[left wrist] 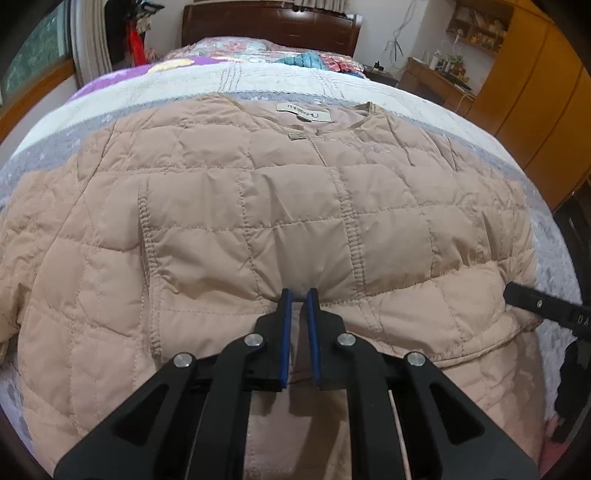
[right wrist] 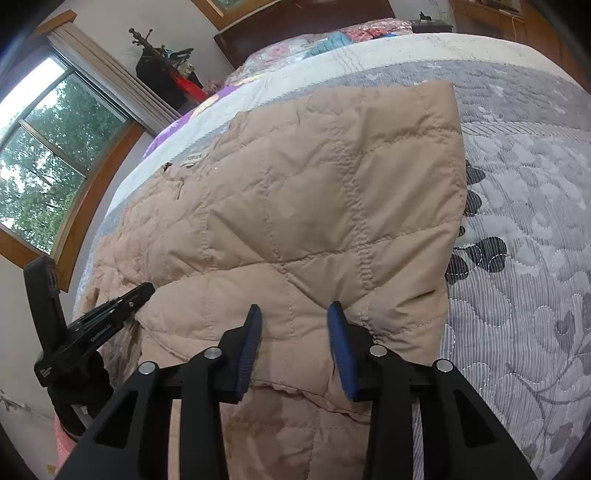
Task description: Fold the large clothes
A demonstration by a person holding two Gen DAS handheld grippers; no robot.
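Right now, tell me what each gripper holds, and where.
Left gripper pinches a fold of the jacket near its lower hem. Right gripper is open over the hem, holding nothing.

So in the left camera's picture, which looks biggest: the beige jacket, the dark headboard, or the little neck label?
Largest to smallest, as they look:
1. quilted jacket
2. headboard
3. neck label
The headboard is farther from the camera, so it may look smaller than it is.

jacket on bed | headboard behind
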